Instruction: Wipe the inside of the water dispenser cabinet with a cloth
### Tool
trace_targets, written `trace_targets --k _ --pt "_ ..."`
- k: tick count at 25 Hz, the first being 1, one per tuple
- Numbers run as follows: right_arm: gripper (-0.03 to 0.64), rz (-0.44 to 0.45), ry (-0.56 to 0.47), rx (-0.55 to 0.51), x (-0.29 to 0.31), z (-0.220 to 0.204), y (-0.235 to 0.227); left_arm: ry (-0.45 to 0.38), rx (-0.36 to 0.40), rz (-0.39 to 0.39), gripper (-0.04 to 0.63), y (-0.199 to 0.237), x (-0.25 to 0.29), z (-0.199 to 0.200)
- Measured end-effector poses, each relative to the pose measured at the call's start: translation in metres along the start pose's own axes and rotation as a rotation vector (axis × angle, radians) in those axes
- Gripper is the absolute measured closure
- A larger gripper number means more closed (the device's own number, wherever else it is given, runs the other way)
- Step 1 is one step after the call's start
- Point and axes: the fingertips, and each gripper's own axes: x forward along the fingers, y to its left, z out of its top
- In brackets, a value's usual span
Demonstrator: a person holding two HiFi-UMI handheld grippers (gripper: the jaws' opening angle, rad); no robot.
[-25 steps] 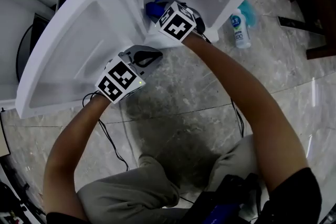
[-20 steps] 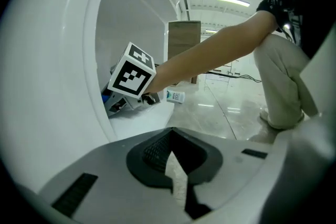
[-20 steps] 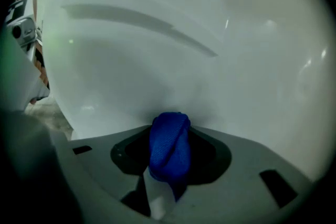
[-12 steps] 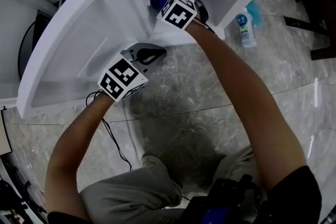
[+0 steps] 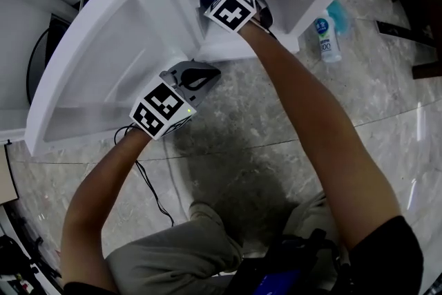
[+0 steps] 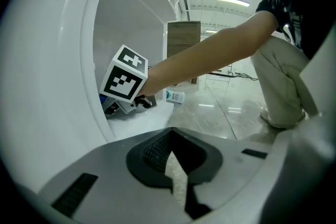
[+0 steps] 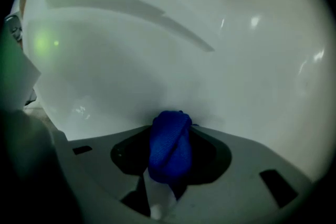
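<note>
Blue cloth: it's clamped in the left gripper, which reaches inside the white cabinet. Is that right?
Not quite. The blue cloth is clamped in the right gripper, not the left, and that gripper reaches inside the white cabinet; the right gripper view shows it. The left gripper is shut on nothing, outside the cabinet.

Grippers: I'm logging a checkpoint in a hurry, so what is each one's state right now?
Left gripper: closed, nothing between its jaws.
Right gripper: closed on the blue cloth.
</note>
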Motion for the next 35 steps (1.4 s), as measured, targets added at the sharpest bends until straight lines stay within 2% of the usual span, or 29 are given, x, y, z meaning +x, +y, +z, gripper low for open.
trace_targets --k 2,4,7,10,13,16,19,24,32,35 --pt "0.468 -0.008 -0.013 0.036 -0.004 -0.001 0.000 0.000 0.014 0.004 0.589 -0.001 -0.001 0.001" --pt "0.469 0.004 -0.088 0.131 -0.011 0.002 0.001 -0.015 0.012 0.013 0.589 0.002 0.000 0.006" --pt "0.468 0.020 -0.303 0.351 -0.036 0.027 -0.015 -0.038 -0.004 0.018 0.589 0.008 0.009 0.016" --pt "0.477 -0.040 -0.483 0.484 -0.071 0.063 -0.044 -0.068 -0.040 0.006 0.589 0.008 0.020 0.029" --pt "0.476 -0.084 -0.663 0.533 -0.105 0.093 -0.062 -0.083 -0.045 -0.004 0.589 0.004 0.025 0.040" --pt "0.476 -0.122 -0.856 0.520 -0.145 0.130 -0.067 -0.083 -0.036 -0.014 0.589 -0.003 0.027 0.043" --pt "0.476 -0.186 -0.985 0.516 -0.177 0.155 -0.070 -0.074 -0.021 -0.010 0.589 -0.006 0.028 0.041" --pt "0.477 -0.309 -1.017 0.537 -0.186 0.159 -0.071 -0.087 -0.020 0.004 0.589 -0.003 0.027 0.046" --pt "0.482 -0.372 -1.010 0.541 -0.164 0.164 -0.101 -0.091 0.021 0.008 0.589 0.001 0.022 0.061" --pt "0.482 -0.350 -1.004 0.561 -0.168 0.161 -0.095 -0.104 0.016 0.015 0.589 0.003 0.018 0.063"
